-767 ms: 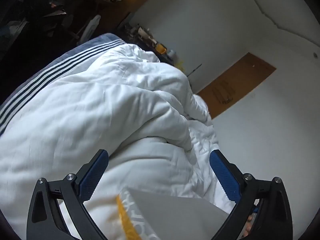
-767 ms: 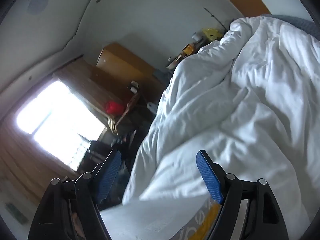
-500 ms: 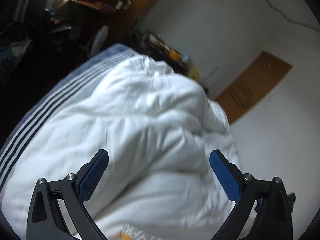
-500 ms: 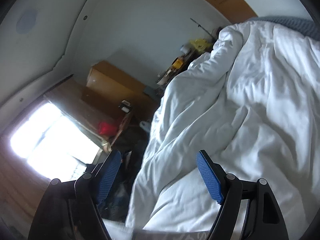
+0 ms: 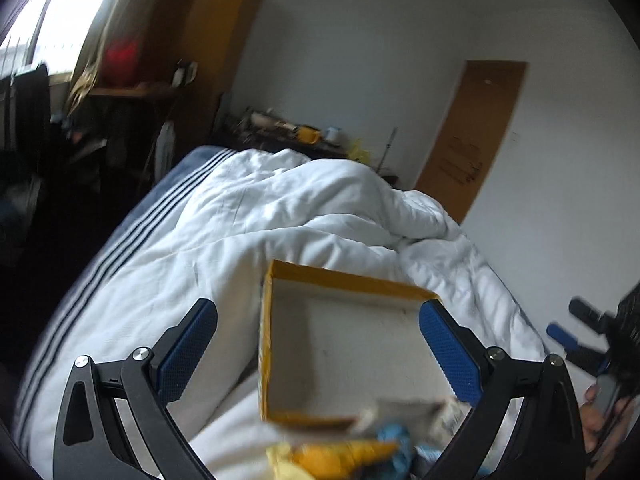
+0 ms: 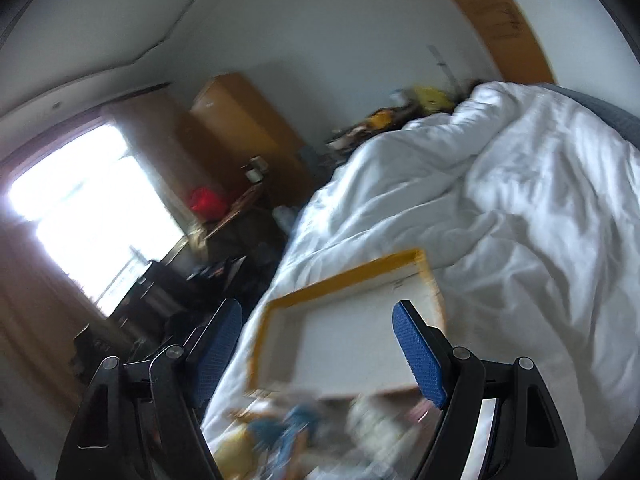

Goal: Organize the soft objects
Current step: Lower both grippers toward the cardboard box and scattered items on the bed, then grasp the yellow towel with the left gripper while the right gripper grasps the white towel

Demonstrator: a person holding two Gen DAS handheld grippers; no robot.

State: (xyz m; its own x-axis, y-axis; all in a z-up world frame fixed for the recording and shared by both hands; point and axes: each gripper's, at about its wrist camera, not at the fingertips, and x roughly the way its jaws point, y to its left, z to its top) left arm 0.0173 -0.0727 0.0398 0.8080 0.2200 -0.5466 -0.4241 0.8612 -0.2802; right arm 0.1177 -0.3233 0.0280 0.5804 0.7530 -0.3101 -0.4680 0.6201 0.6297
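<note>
An open yellow-rimmed cardboard box [image 5: 344, 344] with a white inside lies empty on a white duvet [image 5: 280, 216]; it also shows in the right wrist view [image 6: 352, 332]. Blurred soft things, yellow and blue [image 5: 372, 450], lie on the duvet just in front of the box, also in the right wrist view [image 6: 280, 436]. My left gripper [image 5: 318, 350] is open and empty above the box. My right gripper [image 6: 318, 352] is open and empty above the box's left part; it shows at the right edge of the left wrist view [image 5: 576, 340].
The duvet covers a bed with a striped blue sheet [image 5: 132, 236]. A cluttered desk [image 5: 132, 92], a wardrobe [image 5: 216, 48] and a bright window [image 6: 80, 216] stand left of the bed. A wooden door [image 5: 476, 132] is in the far wall.
Both views have tilted down and pulled back. The box's open inside and the soft things in front of it have come into view. Both grippers stay open.
</note>
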